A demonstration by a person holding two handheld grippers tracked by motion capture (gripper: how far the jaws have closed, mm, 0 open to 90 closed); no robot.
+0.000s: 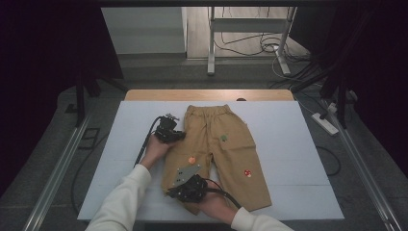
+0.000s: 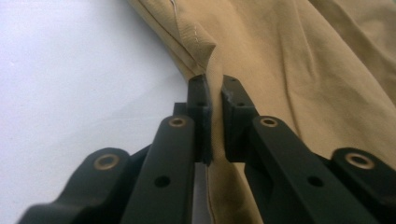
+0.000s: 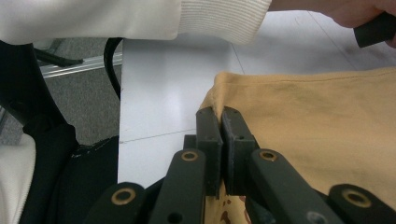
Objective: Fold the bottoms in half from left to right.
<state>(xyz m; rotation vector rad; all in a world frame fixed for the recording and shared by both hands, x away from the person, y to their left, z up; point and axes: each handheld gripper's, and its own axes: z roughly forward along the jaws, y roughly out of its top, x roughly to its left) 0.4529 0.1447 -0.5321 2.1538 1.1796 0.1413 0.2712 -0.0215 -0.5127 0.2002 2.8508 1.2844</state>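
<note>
A small pair of tan trousers (image 1: 226, 144) with little embroidered patches lies flat on the white table top (image 1: 288, 159), waistband at the far side. My left gripper (image 1: 179, 136) is at the outer edge of the left leg near the hip, shut on a fold of the tan fabric (image 2: 213, 70). My right gripper (image 1: 172, 193) is at the hem of that same leg, and its pads pinch the cuff's corner (image 3: 219, 100). In the right gripper view a white sleeve (image 3: 140, 18) crosses the top.
The white table top has bare room left and right of the trousers. A wooden strip (image 1: 207, 95) runs along the far edge. Metal rails (image 1: 57, 168) flank the table. A power strip (image 1: 325, 122) and cables (image 1: 255, 45) lie on the floor beyond.
</note>
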